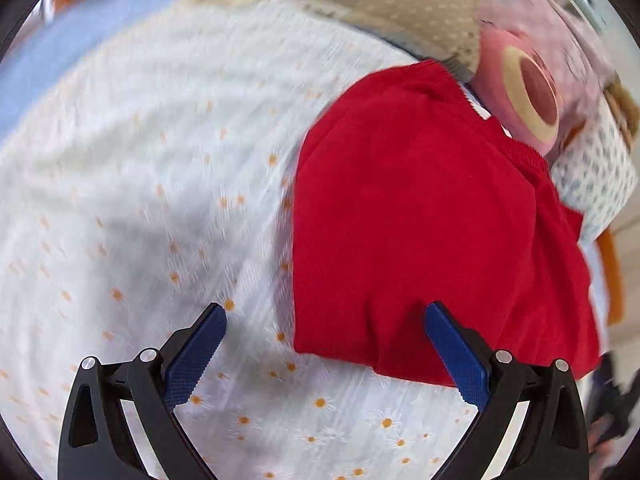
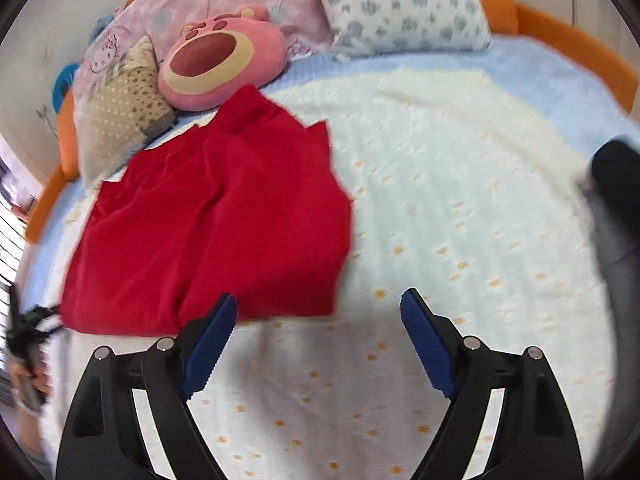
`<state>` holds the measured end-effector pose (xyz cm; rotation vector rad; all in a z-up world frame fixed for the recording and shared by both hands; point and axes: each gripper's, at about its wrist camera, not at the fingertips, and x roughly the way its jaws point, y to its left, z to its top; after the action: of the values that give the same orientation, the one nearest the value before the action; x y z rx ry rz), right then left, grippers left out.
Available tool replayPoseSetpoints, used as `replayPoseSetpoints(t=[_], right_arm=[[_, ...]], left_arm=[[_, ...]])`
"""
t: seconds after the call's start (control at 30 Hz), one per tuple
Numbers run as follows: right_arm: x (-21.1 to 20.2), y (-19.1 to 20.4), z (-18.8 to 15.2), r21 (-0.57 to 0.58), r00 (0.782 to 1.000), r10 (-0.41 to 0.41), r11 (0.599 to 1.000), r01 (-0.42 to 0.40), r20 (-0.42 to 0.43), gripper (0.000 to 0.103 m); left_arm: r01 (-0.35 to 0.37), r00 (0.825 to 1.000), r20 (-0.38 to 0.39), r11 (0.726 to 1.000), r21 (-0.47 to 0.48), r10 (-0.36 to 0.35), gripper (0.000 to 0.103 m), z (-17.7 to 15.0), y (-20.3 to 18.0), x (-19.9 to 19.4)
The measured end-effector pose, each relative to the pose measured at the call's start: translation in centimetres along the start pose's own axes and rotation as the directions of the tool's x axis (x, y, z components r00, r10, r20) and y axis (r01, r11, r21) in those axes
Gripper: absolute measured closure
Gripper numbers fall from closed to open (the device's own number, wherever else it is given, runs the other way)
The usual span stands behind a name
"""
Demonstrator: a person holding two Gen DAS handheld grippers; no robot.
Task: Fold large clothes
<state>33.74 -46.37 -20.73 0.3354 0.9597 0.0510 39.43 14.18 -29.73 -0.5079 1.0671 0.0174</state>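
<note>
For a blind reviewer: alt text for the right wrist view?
A folded red garment lies on a white daisy-print blanket, the open right tool above its near edge, empty. Pillows and a pink bear plush sit behind.

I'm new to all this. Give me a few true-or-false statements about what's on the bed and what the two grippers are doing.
1. The red garment lies on the white daisy-print blanket. True.
2. The right gripper is clamped on the garment. False: its jaws are open and hold nothing.
3. A pink plush bear head sits beyond the garment. True.
4. The left gripper is shut. False: it is open, empty.
5. The bed frame is green. False: it is orange.
</note>
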Motion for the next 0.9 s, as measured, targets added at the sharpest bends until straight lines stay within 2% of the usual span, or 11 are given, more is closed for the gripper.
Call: replayPoseSetpoints(t=[0.1,0.23,0.27,0.3,0.4,0.47,0.53,0.63,0.7,0.8,0.9], right_arm=[[1.0,0.5,0.2,0.016,1.0,-0.009,1.0,0.009,-0.003,0.02],[2.0,1.2,0.4,0.044,0.999,0.037,0.998,-0.037,-0.007,0.021],[2.1,1.3,0.4,0.047,0.999,0.043,0.998,-0.043,-0.001,0.025],[2.1,1.5,0.4,0.049,0.998,0.061,0.997,-0.061,0.004,0.038],[1.8,2.1,0.9,0.064,0.997,0.076,0.995,-0.077,0.02,0.048],[1.3,2.4,1.5,0.055,0.997,0.074,0.996,-0.076,0.03,0.049],[1.0,2.7,2.2,0.052,0.997,0.073,0.996,-0.075,0.025,0.049],[0.8,3.0,2.5,0.04,0.998,0.066,0.997,-0.067,0.019,0.049],[0.7,3.2,2.5,0.031,0.998,0.056,0.998,-0.056,0.018,0.053],[1.0,2.9,2.1,0.03,0.999,0.05,0.998,-0.05,-0.002,0.059],[1.3,2.1,1.6,0.058,0.998,0.068,0.996,-0.068,-0.009,0.065]], left_arm=[[0.024,1.0,0.019,0.999,-0.026,-0.023,0.002,0.0,0.0,0.2],[0.021,1.0,0.008,0.999,-0.032,-0.021,0.002,-0.2,-0.3,0.5],[0.024,1.0,0.005,0.999,-0.04,-0.024,0.002,-0.2,-0.4,0.5],[0.047,0.999,-0.004,0.998,-0.053,-0.047,0.002,-0.2,-0.5,0.5],[0.151,0.986,-0.061,0.985,-0.079,-0.156,0.002,-0.6,-1.5,0.4],[0.193,0.976,-0.091,0.978,-0.077,-0.2,0.002,-0.9,-1.9,0.2],[0.178,0.978,-0.098,0.982,-0.071,-0.184,0.002,-0.8,-2.4,0.6],[0.19,0.974,-0.102,0.975,-0.118,-0.202,0.002,-0.4,-1.7,1.8],[0.207,0.971,-0.09,0.966,-0.154,-0.222,0.003,-0.3,-1.1,2.1],[0.124,0.989,-0.074,0.988,-0.092,-0.131,0.021,-0.2,-1.9,1.4],[0.116,0.99,-0.073,0.989,-0.095,-0.123,0.031,-0.1,-1.7,0.9]])
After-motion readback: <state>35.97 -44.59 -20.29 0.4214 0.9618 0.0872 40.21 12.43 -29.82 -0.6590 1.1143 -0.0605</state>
